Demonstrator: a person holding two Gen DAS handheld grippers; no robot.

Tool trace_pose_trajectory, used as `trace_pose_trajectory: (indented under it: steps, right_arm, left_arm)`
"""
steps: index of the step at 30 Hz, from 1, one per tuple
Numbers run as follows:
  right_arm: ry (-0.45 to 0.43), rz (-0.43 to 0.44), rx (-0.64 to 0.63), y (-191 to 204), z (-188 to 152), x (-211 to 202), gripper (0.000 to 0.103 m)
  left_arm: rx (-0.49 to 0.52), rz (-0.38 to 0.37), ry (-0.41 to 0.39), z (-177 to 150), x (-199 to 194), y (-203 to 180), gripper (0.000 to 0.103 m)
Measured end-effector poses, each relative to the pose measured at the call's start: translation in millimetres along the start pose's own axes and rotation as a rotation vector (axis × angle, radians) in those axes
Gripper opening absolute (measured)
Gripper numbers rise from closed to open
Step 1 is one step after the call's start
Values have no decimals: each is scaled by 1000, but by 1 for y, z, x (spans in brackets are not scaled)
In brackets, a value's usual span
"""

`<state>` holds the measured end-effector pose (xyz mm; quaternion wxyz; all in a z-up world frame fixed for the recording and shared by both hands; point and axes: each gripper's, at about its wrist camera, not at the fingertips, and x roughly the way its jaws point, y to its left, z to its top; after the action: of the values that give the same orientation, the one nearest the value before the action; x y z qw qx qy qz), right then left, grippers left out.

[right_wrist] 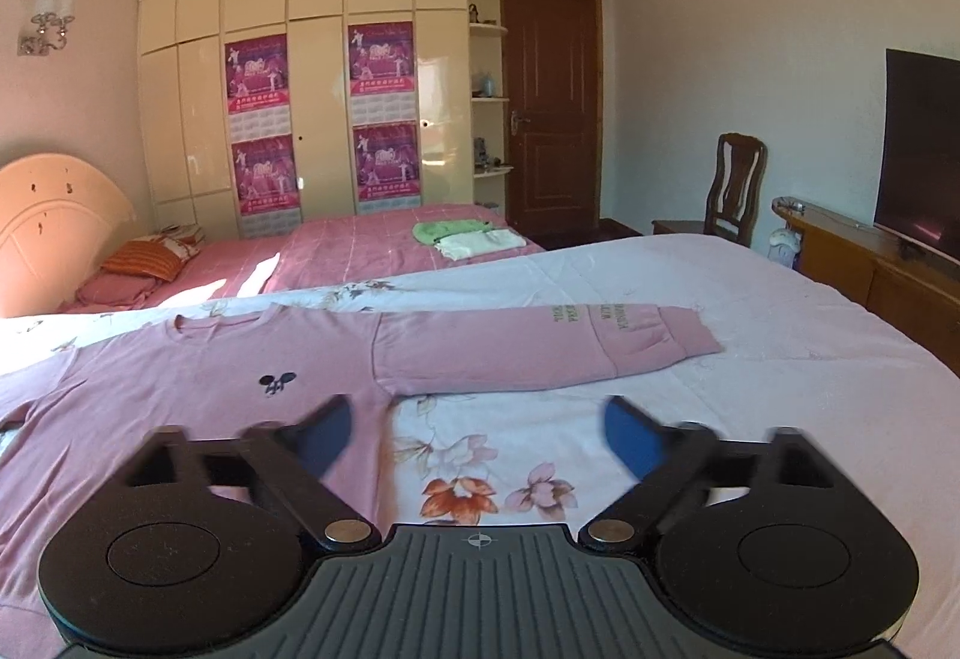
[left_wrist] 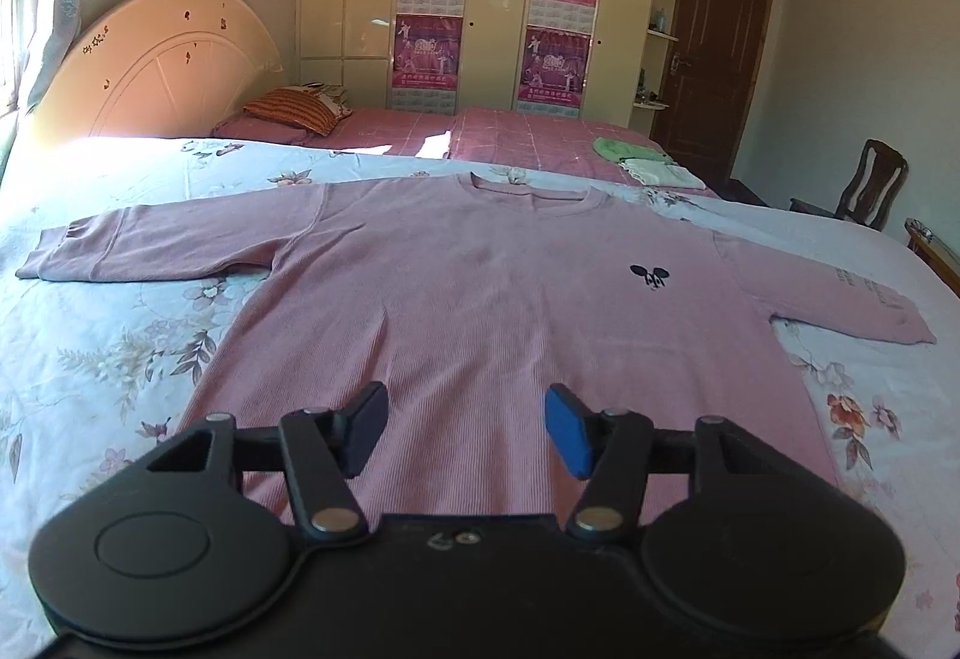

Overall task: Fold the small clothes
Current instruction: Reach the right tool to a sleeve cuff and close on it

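Observation:
A pink long-sleeved top (left_wrist: 480, 287) lies flat and front up on the floral bedsheet (left_wrist: 108, 359), collar far from me, both sleeves spread sideways. It carries a small black logo (left_wrist: 650, 276) on the chest. My left gripper (left_wrist: 467, 419) hovers open over the lower middle of the top, with nothing between its pads. In the right wrist view the top (right_wrist: 210, 377) fills the left side and its printed sleeve (right_wrist: 540, 347) reaches right. My right gripper (right_wrist: 477, 425) is open near the top's side edge below that sleeve, its blurred fingers holding nothing.
A second bed with a pink checked cover (right_wrist: 372, 245) stands behind, bearing folded green and white clothes (right_wrist: 462, 236) and a striped pillow (left_wrist: 294, 110). A wooden chair (right_wrist: 732, 185), a TV (right_wrist: 918, 155) on a low cabinet, a wardrobe and a door line the far side.

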<state>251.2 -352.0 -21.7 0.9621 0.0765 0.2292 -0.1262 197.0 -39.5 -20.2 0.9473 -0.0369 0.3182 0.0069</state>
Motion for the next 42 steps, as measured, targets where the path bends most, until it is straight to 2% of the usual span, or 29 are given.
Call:
trace_pose_trajectory:
  steps: [2,3,4,5,8,9,10,14,20,28,36,38,39,41,42]
  right_arm:
    - [18,1,33,-17,7,23,53]
    - [17,-2,51,-26,10,34,53]
    - [17,-8,63,-34,13,44,53]
    - [23,-20,75,-45,17,56,53]
    - [49,-29,130,-77,27,94,53]
    - [55,-35,141,-87,30,105,45]
    - [66,-45,147,-95,32,116,38]
    - [87,-73,187,-119,31,151,37]
    - [130,-108,380,-171,26,206,37]
    - [137,-113,560,-231,19,229,37]
    - [72,16,781,-281,6,225,37]
    - [68,1,778,-287,8,222,22]
    - [76,-15,758,-289,10,221,10]
    - [85,-39,707,-288,15,217,7]
    - [88,-72,621,-279,22,213,7]
  left_arm:
    - [-5,21,6,10,17,-7,71]
    - [-5,33,6,13,25,-10,79]
    - [-2,38,2,17,33,-13,81]
    - [4,43,3,19,39,-16,80]
    - [13,33,38,25,64,-25,62]
    - [11,33,50,26,71,-27,58]
    - [8,32,62,27,79,-30,57]
    - [22,35,78,30,109,-46,54]
    - [-10,2,125,33,143,-64,54]
    - [-4,26,170,27,161,-68,56]
    - [-5,68,181,33,163,-55,59]
    - [-6,76,174,36,160,-51,60]
    - [-4,80,168,38,159,-49,61]
    - [3,87,162,39,156,-45,61]
    - [8,87,164,40,155,-42,61]
